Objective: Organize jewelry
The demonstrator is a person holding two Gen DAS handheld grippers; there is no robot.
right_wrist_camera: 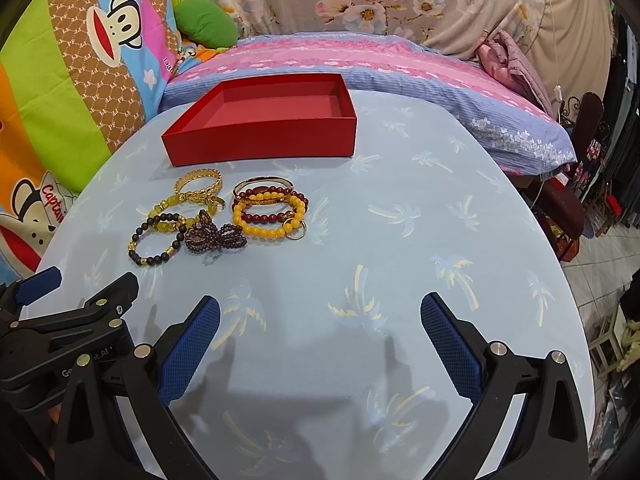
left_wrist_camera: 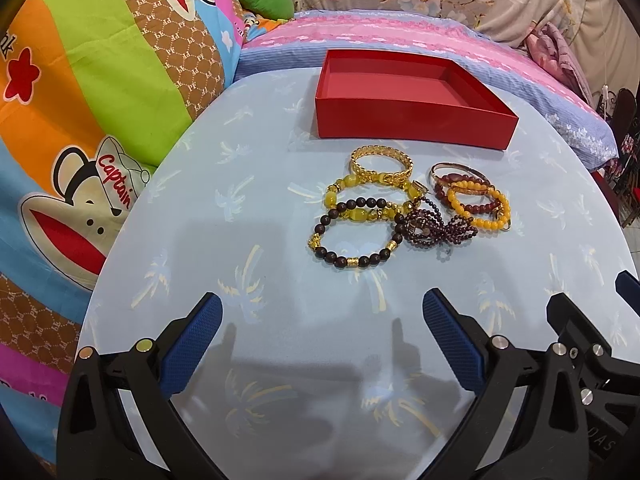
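Observation:
An empty red box (left_wrist_camera: 404, 122) (right_wrist_camera: 260, 146) stands at the far side of a light blue cloth-covered table (left_wrist_camera: 248, 240) (right_wrist_camera: 400, 240). In front of it lie several bracelets: a gold chain bangle (left_wrist_camera: 380, 166) (right_wrist_camera: 198, 188), a dark bead bracelet with gold spacers (left_wrist_camera: 354, 236) (right_wrist_camera: 156, 240), a maroon bead cluster (left_wrist_camera: 434, 228) (right_wrist_camera: 216, 236), and a yellow bead bracelet (left_wrist_camera: 480, 210) (right_wrist_camera: 272, 218) over red beads. My left gripper (left_wrist_camera: 322, 316) is open and empty, near the table's front. My right gripper (right_wrist_camera: 320, 316) is open and empty, to the right of the pile.
Colourful cartoon-print bedding (left_wrist_camera: 80, 120) (right_wrist_camera: 80, 80) lies on the left. A pink and blue pillow (left_wrist_camera: 400, 36) (right_wrist_camera: 360, 64) lies behind the box. The right gripper's body shows at the lower right of the left wrist view (left_wrist_camera: 580, 340). A tiled floor and furniture are at far right (right_wrist_camera: 600, 240).

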